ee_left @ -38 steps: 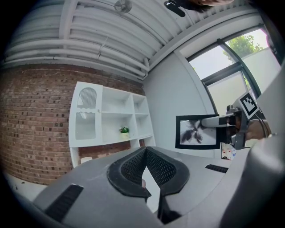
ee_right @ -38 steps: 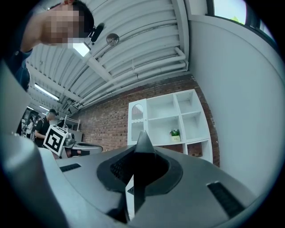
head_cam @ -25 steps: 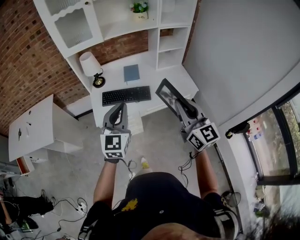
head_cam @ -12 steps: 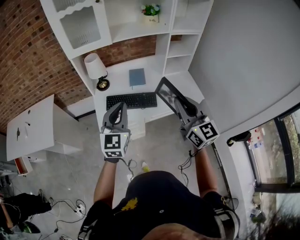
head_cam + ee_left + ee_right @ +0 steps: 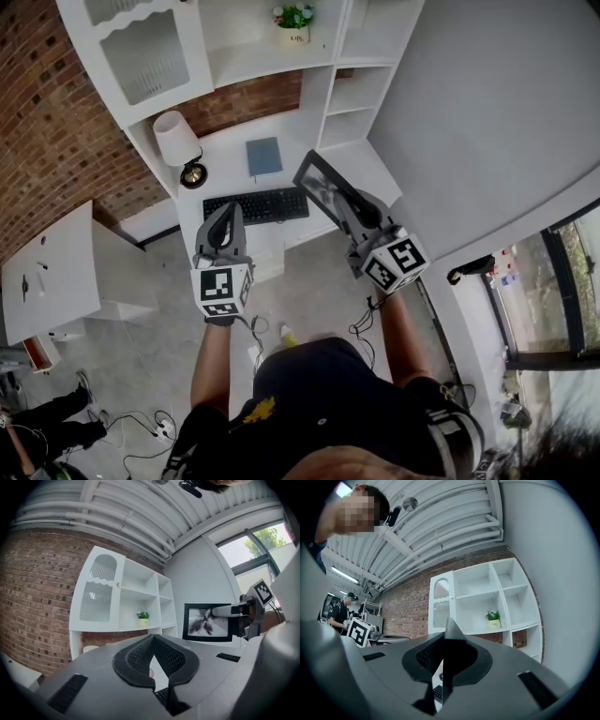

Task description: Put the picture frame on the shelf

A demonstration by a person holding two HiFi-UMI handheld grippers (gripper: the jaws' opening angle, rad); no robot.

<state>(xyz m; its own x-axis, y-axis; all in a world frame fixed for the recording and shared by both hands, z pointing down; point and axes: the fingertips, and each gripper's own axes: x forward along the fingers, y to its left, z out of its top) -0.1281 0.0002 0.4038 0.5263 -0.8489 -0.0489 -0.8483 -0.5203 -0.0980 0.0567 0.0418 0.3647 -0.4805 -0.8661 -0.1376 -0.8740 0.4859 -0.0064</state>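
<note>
Picture frame in transit: the picture frame is carried in the air, tilted, at about 1 o'clock from the person, above the front edge of the white worktop and not yet on the shelf. It is clamped by one edge in the jaws of the right gripper; in the right gripper view it is seen edge-on between the pads. The jaws of the left gripper are closed on nothing and are held apart from the frame, at 11 o'clock.

A slip is judged the main risk. With only a thin edge pinched, the frame could pivot or slide out as it is lifted, and a drop would land on the keyboard or the grey floor. A corner could also be caught on a shelf divider, or the potted plant at 12 o'clock could be knocked over if that bay is chosen. Cables lie on the floor behind and could be snagged by a foot.

The worktop also carries a lamp and a blue book. A brick wall runs from 9 to 11 o'clock, a low white table stands at 9 o'clock, and a window is seen at 3 o'clock.
</note>
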